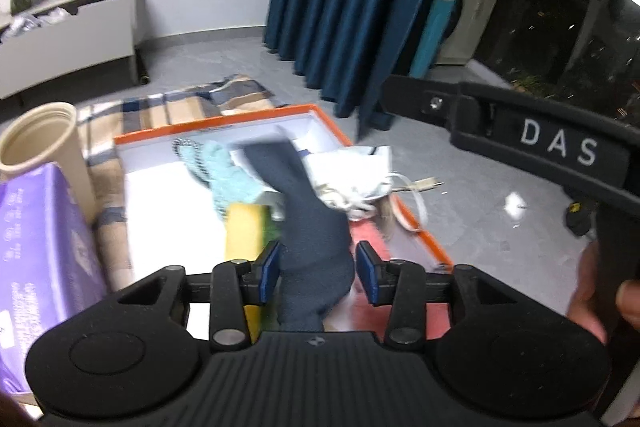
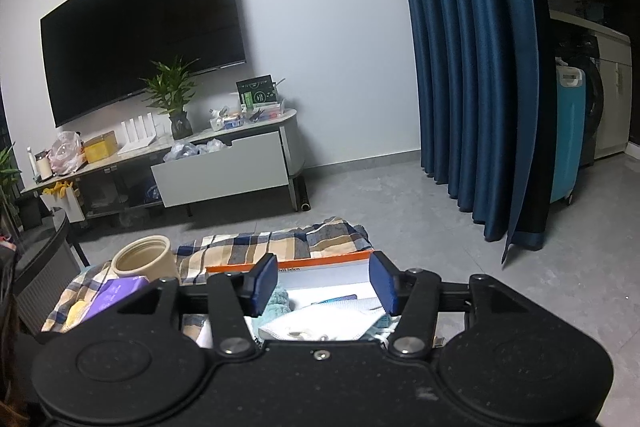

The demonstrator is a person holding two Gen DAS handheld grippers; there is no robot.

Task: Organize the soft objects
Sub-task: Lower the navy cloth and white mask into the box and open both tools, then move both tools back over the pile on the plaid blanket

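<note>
In the left wrist view a dark navy sock (image 1: 316, 235) stands blurred between the blue pads of my left gripper (image 1: 318, 273). The right pad stands clear of the sock, so the jaws are open around it. Below lies an orange-rimmed white box (image 1: 424, 231) that holds a light teal fuzzy cloth (image 1: 232, 175), a yellow-and-green sponge (image 1: 244, 231) and a white drawstring pouch (image 1: 352, 171). In the right wrist view my right gripper (image 2: 324, 285) hovers open over the same box (image 2: 320, 261), with nothing between its pads. The white pouch (image 2: 320, 323) and the teal cloth (image 2: 278, 297) lie under it.
A beige cylinder pot (image 1: 40, 139) and a purple pack (image 1: 36, 267) stand left of the box on a plaid cloth (image 1: 192, 107). A blue curtain (image 1: 352, 7) hangs behind. The black handle marked DAS (image 1: 556, 147) crosses the right side, with a hand (image 1: 588, 291) on it. A TV cabinet (image 2: 220, 167) stands farther back.
</note>
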